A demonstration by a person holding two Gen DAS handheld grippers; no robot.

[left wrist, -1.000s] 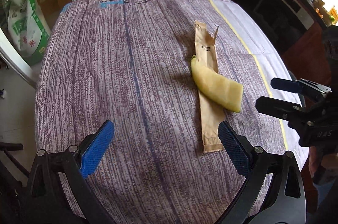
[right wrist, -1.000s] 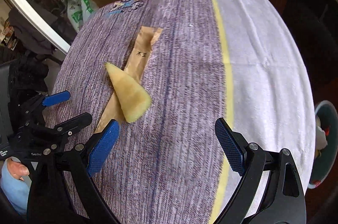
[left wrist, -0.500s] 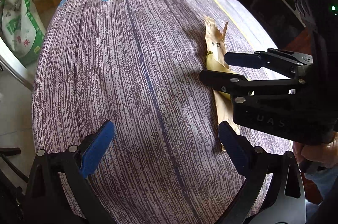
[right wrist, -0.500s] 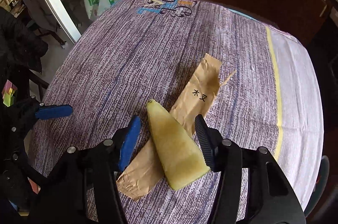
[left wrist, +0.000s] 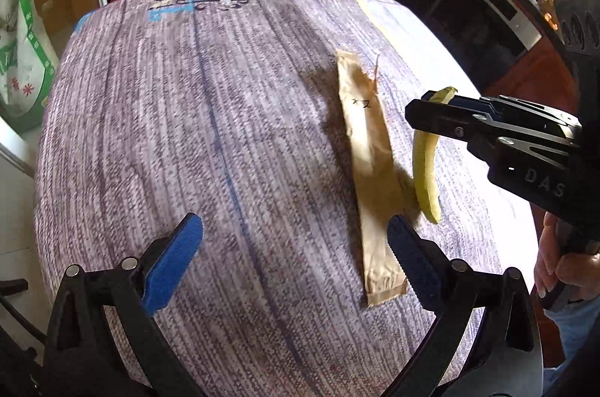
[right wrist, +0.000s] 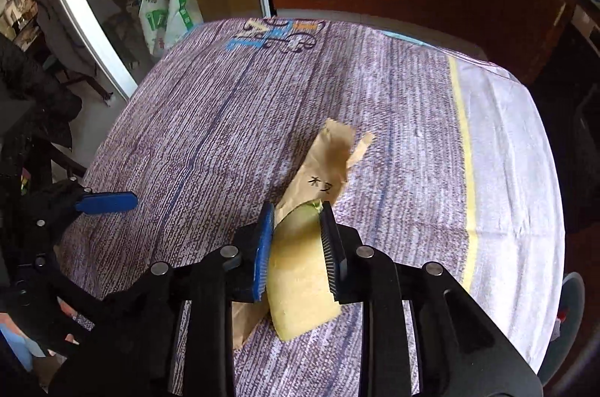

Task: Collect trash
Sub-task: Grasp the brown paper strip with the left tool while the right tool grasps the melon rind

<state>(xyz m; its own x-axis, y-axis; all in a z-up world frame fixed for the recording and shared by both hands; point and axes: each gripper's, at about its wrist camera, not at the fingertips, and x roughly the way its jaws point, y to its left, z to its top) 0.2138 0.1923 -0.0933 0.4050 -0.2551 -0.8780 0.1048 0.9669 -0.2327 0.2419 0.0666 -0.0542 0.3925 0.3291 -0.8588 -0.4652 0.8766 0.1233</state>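
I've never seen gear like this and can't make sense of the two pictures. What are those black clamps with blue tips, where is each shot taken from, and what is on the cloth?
There is no robot here: a person holds a hand tool with two jaws in each hand, and each tool carries a wide-angle camera looking along its jaws. One picture comes from the left gripper, whose jaws stand wide open over the tablecloth, holding nothing. The other comes from the right gripper. Its jaws have just been closing and now pinch a yellow melon rind; the left view shows the rind hanging from it. A brown paper wrapper lies flat on the cloth. A hand grips the right tool's handle.
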